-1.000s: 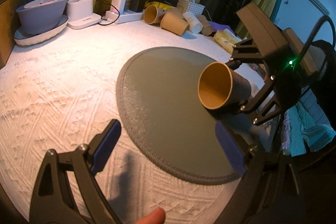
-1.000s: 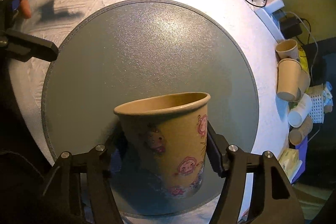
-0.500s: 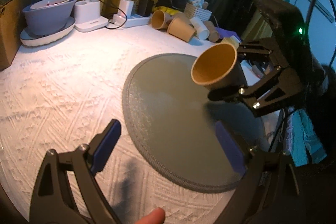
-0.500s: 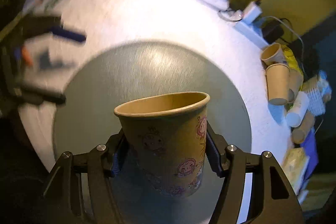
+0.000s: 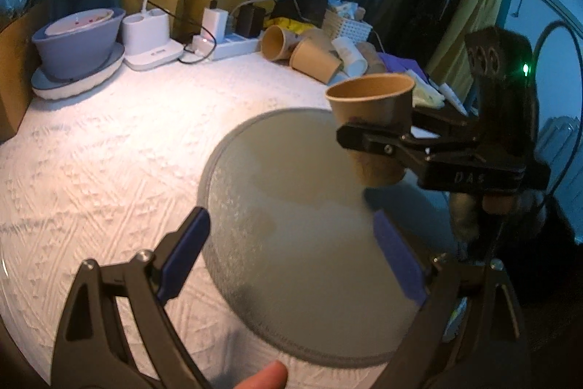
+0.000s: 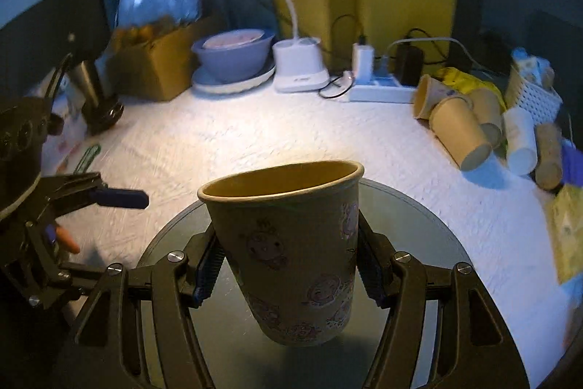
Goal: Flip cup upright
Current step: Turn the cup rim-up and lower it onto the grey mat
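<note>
The paper cup [image 6: 291, 250] is up in the air, mouth to the ceiling and close to plumb, hanging over the far right edge of the round grey mat [image 5: 291, 199] with its base clear of it; the right gripper [image 6: 288, 265] is clamped on the cup's middle, one pad against each side of the wall, which I take to be the sensible hold for turning it, since a grip at the waist lets the wrist roll the cup without crushing the rim. Judging by how it sits now, the turning looks done and only the setting down on the mat is left. The left gripper [image 5: 291, 250] hangs over the mat's near edge with its blue pads spread wide and nothing between them, out of the way, probably so the lowering has room. One cup in hand, one mat, two grippers. Along the back edge of the white textured cloth [image 5: 109, 152] lie the spares: I count about five cups or tubes tipped on their sides (the heap [image 6: 473, 130] overlaps, so I would not swear to it), beside one white basket [image 6: 533, 97], one power strip [image 6: 379, 90], one lamp base [image 6: 300, 64] and one grey bowl on its plate [image 6: 233, 59]
</note>
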Available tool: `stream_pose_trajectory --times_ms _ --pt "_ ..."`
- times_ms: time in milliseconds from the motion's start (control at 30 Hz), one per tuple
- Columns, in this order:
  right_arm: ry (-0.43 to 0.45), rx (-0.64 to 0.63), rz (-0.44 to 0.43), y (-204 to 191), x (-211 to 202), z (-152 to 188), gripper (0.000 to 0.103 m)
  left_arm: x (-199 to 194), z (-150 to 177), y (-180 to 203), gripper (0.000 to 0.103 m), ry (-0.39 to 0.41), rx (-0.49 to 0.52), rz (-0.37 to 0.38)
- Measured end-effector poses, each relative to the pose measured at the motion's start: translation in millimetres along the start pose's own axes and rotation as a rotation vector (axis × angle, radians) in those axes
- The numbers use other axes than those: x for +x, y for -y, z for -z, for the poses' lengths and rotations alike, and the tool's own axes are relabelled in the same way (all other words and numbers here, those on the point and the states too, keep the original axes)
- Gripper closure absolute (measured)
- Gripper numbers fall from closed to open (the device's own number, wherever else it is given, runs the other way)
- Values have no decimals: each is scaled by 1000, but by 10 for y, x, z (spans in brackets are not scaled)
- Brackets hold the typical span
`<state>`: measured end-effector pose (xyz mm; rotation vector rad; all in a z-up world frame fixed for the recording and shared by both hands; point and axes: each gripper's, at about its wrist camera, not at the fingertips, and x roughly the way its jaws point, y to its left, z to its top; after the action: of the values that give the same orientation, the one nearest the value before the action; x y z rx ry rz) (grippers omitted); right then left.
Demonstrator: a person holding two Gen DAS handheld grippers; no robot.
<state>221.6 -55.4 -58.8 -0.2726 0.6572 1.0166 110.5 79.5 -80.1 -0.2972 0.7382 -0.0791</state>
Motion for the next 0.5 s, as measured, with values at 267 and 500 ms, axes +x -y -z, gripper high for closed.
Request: stream_pose_trajectory --times_ms 267,500 --pt "38 65 -5 203 13 79 36 34 -124 -21 11 58 -52 -38" --pt "19 85 20 292 39 170 35 171 -159 -6 11 37 -53 -33"
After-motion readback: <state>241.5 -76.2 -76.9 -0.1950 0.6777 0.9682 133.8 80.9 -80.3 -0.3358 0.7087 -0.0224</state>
